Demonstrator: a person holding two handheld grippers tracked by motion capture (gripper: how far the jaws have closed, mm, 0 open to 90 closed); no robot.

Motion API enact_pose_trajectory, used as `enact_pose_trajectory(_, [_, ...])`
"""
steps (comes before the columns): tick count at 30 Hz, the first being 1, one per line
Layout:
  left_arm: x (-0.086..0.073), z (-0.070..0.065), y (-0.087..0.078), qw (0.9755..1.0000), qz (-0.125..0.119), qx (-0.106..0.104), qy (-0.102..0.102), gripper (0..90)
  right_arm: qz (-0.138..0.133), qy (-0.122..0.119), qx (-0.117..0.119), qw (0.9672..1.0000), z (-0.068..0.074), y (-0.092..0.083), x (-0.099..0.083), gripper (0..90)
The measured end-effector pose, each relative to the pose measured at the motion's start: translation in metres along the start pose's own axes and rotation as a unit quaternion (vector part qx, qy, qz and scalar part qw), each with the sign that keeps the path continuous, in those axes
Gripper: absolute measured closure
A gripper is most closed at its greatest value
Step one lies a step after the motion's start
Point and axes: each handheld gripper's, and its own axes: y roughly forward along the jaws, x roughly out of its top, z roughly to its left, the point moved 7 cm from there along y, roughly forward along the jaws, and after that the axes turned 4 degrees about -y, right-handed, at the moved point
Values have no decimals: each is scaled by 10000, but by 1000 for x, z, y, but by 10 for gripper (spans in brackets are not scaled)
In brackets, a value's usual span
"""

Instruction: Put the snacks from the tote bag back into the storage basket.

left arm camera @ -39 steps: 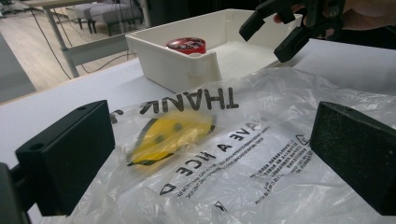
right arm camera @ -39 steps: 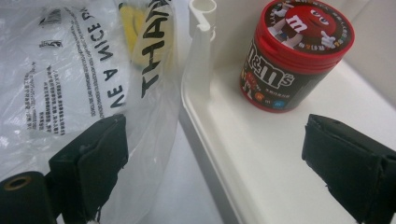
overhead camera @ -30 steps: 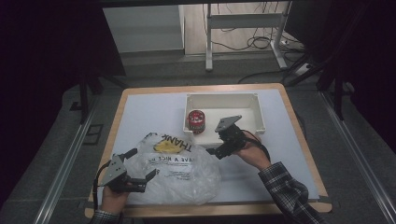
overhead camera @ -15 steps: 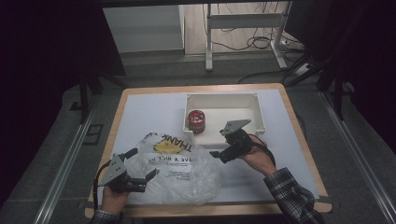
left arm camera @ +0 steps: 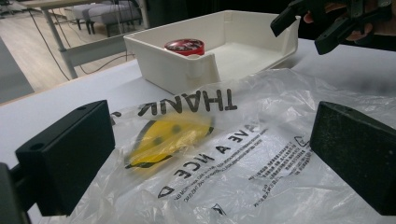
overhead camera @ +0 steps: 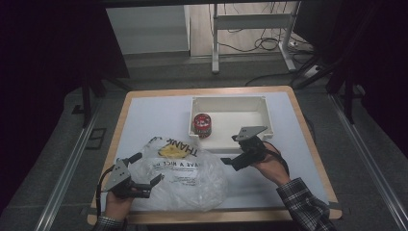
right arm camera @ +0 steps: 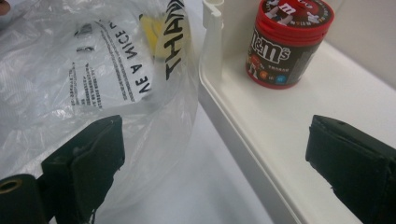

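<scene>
High view: right hand-held gripper [overhead camera: 232, 161] has drawn back from the tray [overhead camera: 265, 117], jaws just widened, empty; candy jar [overhead camera: 201, 125] stands inside it. Left hand-held gripper [overhead camera: 155, 184], open, hovers at the plastic bag [overhead camera: 185, 171].

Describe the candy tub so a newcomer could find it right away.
Start at the white tray on the far half of the table. The candy tub stands upright in the tray's near left corner, just beyond the clear plastic bag. It is the tray's one round thing: dark sides, red printed lid.
</scene>
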Motion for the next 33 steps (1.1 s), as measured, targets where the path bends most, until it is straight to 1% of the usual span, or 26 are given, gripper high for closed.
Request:
enact_pose_trajectory(11, [1, 0, 1, 10000, -16, -4, 13, 0, -5, -75, -134, 9999, 1, -8, -7, 51])
enact_pose_trajectory(25, [1, -1, 1, 10000, -24, -4, 27, 0, -9, -36, -202, 9998, 2, -15, -19, 51])
enact_pose_trajectory(33, [1, -1, 1, 10000, -18, -2, 30, 0, -39, -4, -237, 9997, 4, -22, -25, 51])
